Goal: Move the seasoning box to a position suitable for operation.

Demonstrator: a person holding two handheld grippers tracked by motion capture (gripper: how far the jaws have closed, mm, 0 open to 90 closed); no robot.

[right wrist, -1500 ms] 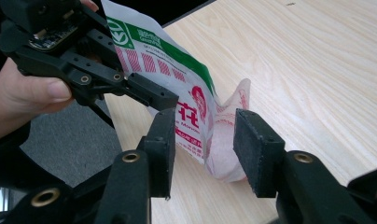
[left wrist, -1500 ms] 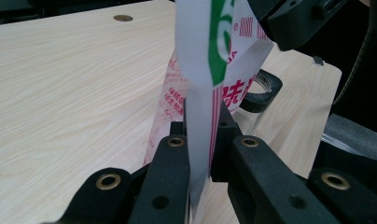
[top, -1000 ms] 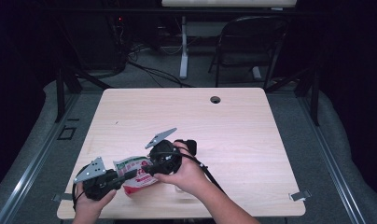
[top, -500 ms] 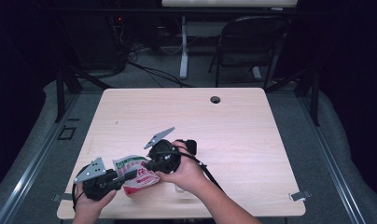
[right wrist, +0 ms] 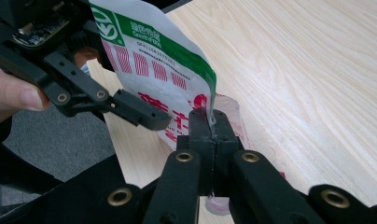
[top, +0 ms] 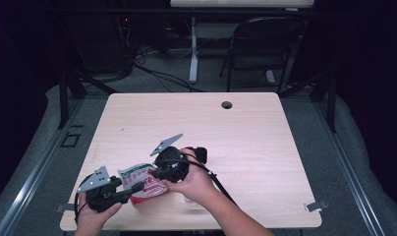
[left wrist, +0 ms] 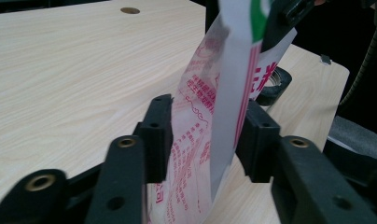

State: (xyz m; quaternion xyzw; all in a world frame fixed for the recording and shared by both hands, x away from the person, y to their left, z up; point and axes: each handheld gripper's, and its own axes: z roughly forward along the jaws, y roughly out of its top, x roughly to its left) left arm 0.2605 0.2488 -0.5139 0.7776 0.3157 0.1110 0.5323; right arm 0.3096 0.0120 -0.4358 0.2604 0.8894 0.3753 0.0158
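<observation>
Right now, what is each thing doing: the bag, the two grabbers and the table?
White plastic bag with green and red print: held up off the table, pinched at one edge.
Right gripper: shut on the bag.
Left gripper: jaws just opened, bag between them.
Light wooden table: bare, flat.

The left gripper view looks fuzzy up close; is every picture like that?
Left gripper view: the bag and pads are soft, the table sharper. Right gripper view: the bag's print is crisp. High view: dim, dark surroundings, a lit tabletop.
</observation>
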